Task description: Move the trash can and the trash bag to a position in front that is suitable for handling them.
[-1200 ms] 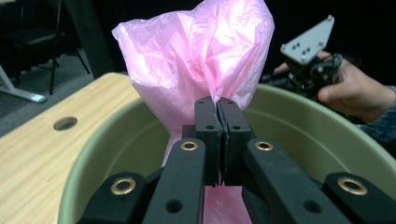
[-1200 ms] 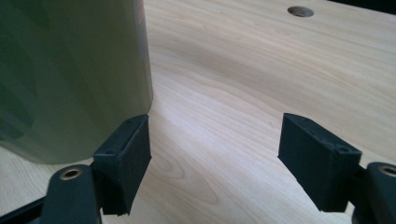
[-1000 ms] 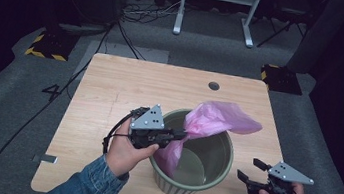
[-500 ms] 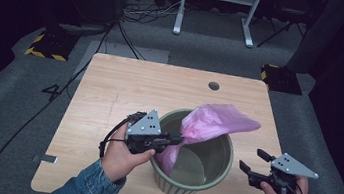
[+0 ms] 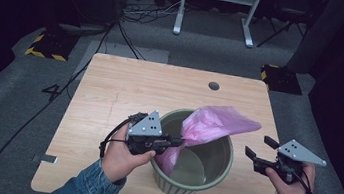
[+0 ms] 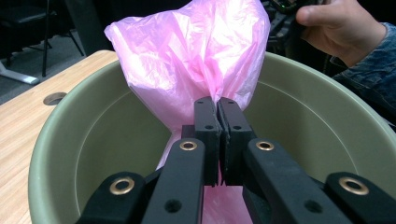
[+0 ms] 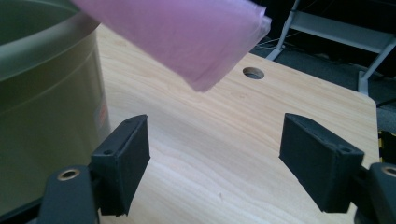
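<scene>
At the table's near edge, the left gripper (image 5: 174, 140) pinches a pink plastic bag (image 5: 214, 125) over the olive-green bin (image 5: 218, 173), its jaws clamped on the gathered film. The bag's lower part hangs inside the bin, partly hidden behind those jaws. The right gripper (image 5: 261, 148) stands wide apart, holding nothing, just right of the bin. A faint reddish label on the bin's wall (image 7: 103, 112) is unreadable. Farther off, the floor bears a "4" (image 5: 52, 92).

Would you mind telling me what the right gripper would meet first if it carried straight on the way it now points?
Probably the bare table; the pink bag hangs above its line and the green bin sits aside.
</scene>
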### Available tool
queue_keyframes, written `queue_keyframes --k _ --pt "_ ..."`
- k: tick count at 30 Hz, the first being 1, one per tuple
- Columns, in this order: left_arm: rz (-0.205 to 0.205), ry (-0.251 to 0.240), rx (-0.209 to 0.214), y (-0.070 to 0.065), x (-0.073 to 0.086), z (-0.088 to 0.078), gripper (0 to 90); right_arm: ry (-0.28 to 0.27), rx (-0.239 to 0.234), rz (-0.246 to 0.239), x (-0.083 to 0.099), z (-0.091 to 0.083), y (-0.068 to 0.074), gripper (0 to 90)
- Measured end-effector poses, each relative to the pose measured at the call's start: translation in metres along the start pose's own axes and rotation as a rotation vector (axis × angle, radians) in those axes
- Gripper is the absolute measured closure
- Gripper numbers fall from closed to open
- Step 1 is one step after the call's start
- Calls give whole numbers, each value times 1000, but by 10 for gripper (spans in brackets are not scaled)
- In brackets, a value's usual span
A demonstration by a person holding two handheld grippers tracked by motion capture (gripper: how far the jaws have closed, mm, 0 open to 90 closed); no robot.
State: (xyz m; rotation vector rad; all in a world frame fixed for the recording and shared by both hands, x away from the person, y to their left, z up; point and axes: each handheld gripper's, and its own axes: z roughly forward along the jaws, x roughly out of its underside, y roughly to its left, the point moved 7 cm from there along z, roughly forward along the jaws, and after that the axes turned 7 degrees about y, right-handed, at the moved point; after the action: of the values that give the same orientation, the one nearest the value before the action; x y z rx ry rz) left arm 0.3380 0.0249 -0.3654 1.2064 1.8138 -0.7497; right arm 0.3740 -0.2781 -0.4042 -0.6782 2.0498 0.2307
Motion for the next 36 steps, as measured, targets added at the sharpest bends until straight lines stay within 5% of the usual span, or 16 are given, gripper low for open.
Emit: queue_keyframes --k 9,13,17,22,30,36 --pt "-6 -17 4 0 0 -1 871 -23 -6 -22 -20 14 -2 269" --pt "-1 -8 8 -3 0 -1 846 -35 -31 -86 -30 10 2 683" --pt "-1 -13 -8 -5 -2 -2 637 -89 -37 -118 -40 -1 5 861" --pt "-1 -52 -19 -8 -12 -11 445 -135 -7 -138 -46 -12 5 896" --pt "54 -112 -53 -12 -51 -17 415 -168 8 -158 -56 -25 6 896" --pt "60 -65 -59 -17 -62 4 365 -175 -11 -165 -57 -25 15 896"
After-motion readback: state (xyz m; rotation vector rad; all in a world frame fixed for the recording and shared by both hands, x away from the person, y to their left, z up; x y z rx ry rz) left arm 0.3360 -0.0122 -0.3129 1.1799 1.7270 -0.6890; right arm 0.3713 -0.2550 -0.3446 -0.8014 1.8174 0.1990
